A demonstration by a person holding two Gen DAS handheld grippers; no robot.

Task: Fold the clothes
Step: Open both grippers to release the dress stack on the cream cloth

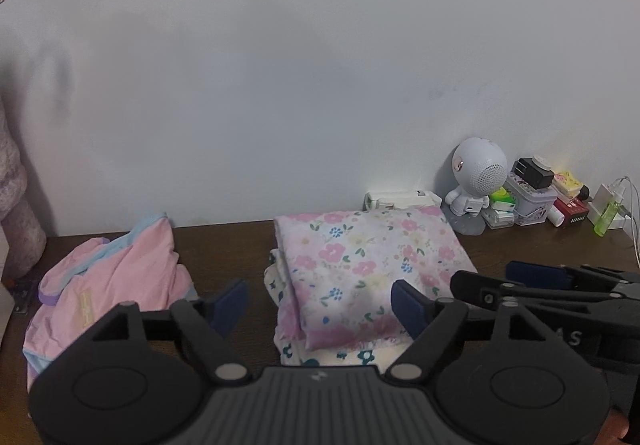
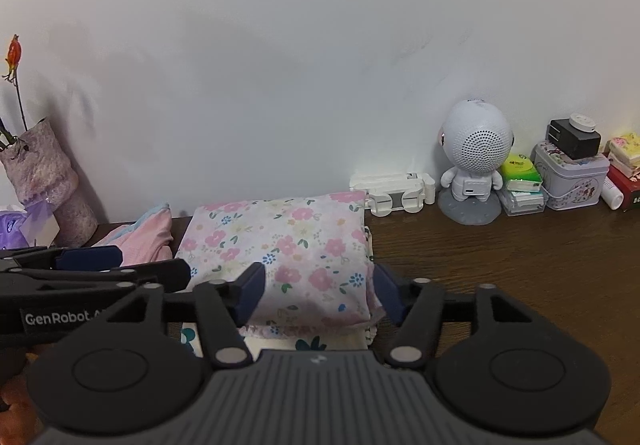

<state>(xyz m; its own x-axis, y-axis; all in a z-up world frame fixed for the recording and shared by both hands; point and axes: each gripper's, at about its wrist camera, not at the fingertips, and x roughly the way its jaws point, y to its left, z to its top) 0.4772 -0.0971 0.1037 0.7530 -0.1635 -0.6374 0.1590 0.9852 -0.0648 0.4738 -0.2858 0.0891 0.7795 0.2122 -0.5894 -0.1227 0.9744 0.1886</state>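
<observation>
A crumpled pink garment (image 1: 116, 281) is seen at the tabletop's (image 2: 520, 257) left edge. The left gripper (image 1: 318, 305) is held spread, empty. A folded floral garment (image 2: 288, 257) is stacked mid-tabletop toward the back edge, and the right gripper (image 2: 318, 291) is spread over its near end.

Robot speaker (image 2: 476, 161), tin (image 2: 570, 177), vase (image 2: 48, 173)

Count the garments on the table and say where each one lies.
3 visible: a pink garment unfolded on the left; a folded floral garment at centre; a cream flowered piece beneath it. More may be hidden in the stack.
</observation>
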